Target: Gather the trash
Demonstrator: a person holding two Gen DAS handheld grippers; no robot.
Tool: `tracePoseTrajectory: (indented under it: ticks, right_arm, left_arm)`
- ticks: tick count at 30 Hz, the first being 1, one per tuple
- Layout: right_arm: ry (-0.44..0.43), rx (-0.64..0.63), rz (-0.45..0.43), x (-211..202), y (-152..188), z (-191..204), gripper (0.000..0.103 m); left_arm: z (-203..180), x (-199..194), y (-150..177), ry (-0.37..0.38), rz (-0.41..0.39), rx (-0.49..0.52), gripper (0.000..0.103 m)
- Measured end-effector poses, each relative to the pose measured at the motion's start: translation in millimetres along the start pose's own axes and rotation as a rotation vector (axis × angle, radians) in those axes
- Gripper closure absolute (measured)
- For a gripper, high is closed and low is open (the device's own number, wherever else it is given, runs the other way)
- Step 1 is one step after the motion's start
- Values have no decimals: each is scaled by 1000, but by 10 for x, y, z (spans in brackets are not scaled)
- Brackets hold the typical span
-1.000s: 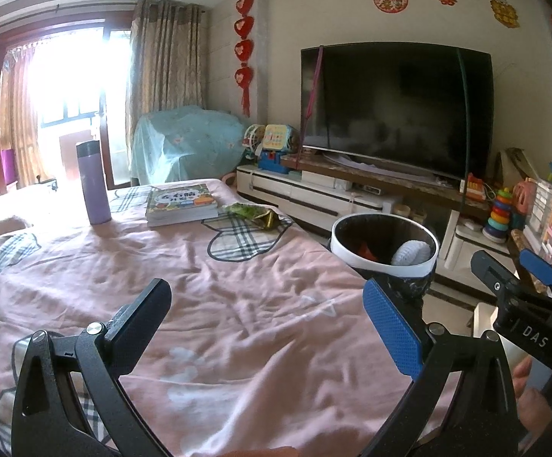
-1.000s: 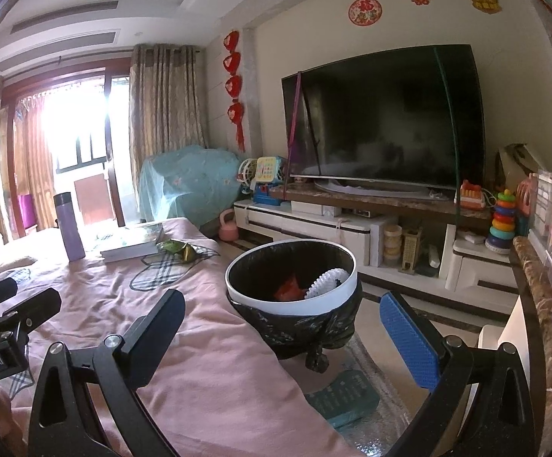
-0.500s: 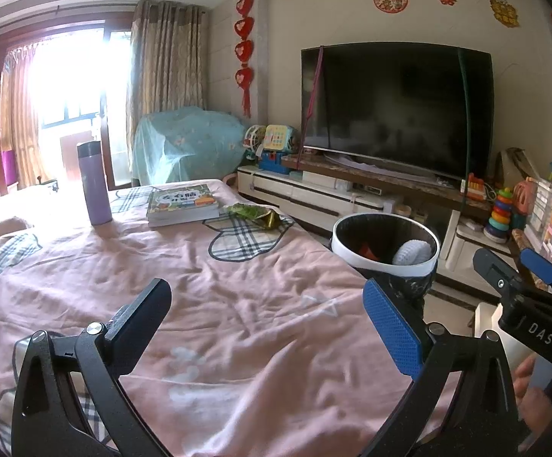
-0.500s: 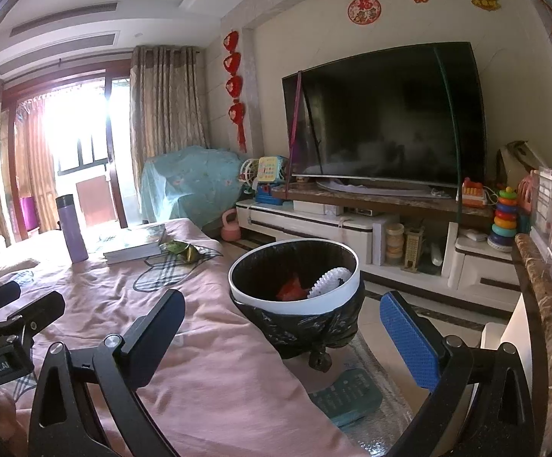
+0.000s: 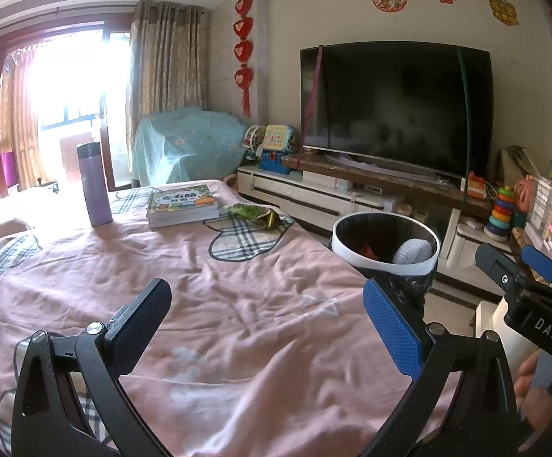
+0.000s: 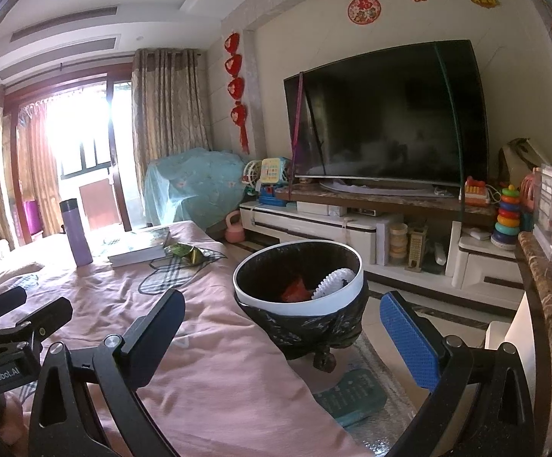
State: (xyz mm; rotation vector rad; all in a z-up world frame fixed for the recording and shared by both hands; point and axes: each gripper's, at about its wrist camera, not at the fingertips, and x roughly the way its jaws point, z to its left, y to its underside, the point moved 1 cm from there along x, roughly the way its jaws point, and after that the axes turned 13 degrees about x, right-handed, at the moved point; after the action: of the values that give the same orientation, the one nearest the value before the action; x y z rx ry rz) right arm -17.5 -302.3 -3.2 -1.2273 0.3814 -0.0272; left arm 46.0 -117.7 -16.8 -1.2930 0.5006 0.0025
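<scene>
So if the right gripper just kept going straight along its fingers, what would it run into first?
Most likely the trash bin: it sits straight ahead of the open right gripper, between the finger lines. Depth is hard to judge in this fisheye view.

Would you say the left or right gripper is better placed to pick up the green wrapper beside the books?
Left, probably. The left gripper is open over the cloth, facing the wrapper. The right gripper, also open, faces the bin.
</scene>
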Motion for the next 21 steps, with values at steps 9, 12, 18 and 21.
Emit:
tracePoseTrajectory:
  ticks: [9,12,18,21]
  right_arm:
    - [-4,-3,-1,2,-3,23,0]
    - [-5,-1,-1,1,-3,23,0]
    - [-5,1,0,-3,-3,35,0]
    - [-6,0,0,-2,-2,23,0]
  left_arm:
    - [-6,-3,0,0,0,3,0]
    - [-8,-4,0,2,0,3,0]
    - [-12,1,-3,2,1,3,0]
    - [-13,0,-4,2,0,4,0]
